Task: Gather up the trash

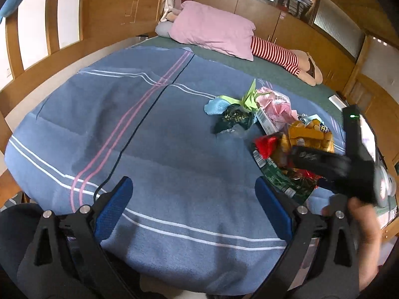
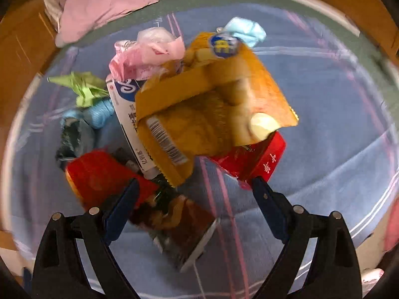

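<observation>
A pile of trash lies on the blue striped blanket [image 1: 162, 149]: a yellow snack bag [image 2: 212, 104], a red wrapper [image 2: 99, 174], a red box [image 2: 259, 159], a white-blue carton [image 2: 124, 109], pink plastic [image 2: 147, 54], green paper [image 2: 84, 87], and a dark green wrapper [image 1: 234, 119]. My right gripper [image 2: 194, 186] is open just above the pile, its jaws straddling the wrappers; it also shows in the left wrist view [image 1: 309, 157]. My left gripper [image 1: 193, 191] is open and empty over bare blanket, left of the pile.
A pink pillow [image 1: 212, 30] and a doll with striped legs [image 1: 276, 52] lie at the bed's far end. A wooden headboard [image 1: 74, 25] and cabinets surround the bed. A white remote-like object [image 1: 338, 101] lies at the right edge.
</observation>
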`<state>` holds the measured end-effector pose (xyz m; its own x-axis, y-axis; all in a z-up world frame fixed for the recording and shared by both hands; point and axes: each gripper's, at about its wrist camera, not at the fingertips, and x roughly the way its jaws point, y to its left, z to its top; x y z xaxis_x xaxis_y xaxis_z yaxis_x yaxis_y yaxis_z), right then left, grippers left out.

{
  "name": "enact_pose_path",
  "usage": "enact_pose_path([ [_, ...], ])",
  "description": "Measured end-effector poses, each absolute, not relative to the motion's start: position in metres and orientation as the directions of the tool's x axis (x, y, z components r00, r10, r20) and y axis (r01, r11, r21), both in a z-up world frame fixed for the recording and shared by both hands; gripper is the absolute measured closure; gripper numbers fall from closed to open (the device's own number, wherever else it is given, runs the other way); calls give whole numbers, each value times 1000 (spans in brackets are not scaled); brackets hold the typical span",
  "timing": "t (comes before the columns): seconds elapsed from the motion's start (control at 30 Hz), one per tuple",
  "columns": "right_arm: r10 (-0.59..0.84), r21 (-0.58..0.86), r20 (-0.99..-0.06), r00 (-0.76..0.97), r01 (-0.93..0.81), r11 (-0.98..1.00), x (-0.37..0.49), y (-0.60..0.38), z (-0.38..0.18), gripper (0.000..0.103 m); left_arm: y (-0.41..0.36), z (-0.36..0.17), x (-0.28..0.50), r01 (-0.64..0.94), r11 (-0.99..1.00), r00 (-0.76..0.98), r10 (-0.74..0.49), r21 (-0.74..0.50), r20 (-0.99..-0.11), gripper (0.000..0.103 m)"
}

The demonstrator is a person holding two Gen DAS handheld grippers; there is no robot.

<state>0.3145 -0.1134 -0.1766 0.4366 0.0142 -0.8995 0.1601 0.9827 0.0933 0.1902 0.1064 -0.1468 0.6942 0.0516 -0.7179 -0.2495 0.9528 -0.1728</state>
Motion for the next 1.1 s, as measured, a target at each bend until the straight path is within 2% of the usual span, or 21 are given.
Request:
enact_pose_path([
  [0.03,20,88,-893,450,130,988,312,-107,-176,25,107,-148,191,-253,950,696,49,-181,-716,5],
  [0.1,29,72,-895,446,80,994,305,-98,-176,63,109,-147,191,-263,944,701,47,-197,-711,5],
  [0.17,115,139,-902,415,29,990,297,-93,-179,79,112,-148,191,-276,937,700,43,-214,-713,5],
  [0.27,165,181,-887,432,-2,983,283,-92,-173,88,115,-149,191,-283,931,696,35,-230,-717,5],
  [0.37,236,249,-865,442,-29,968,263,-95,-164,91,115,-149,190,-293,927,697,40,-233,-716,5],
  [0.53,265,307,-827,497,3,952,230,-117,-149,91,116,-152,191,-302,923,688,36,-240,-725,5],
  [1.1,266,333,-835,483,57,941,208,-135,-152,91,108,-157,197,-289,936,666,45,-202,-744,5],
])
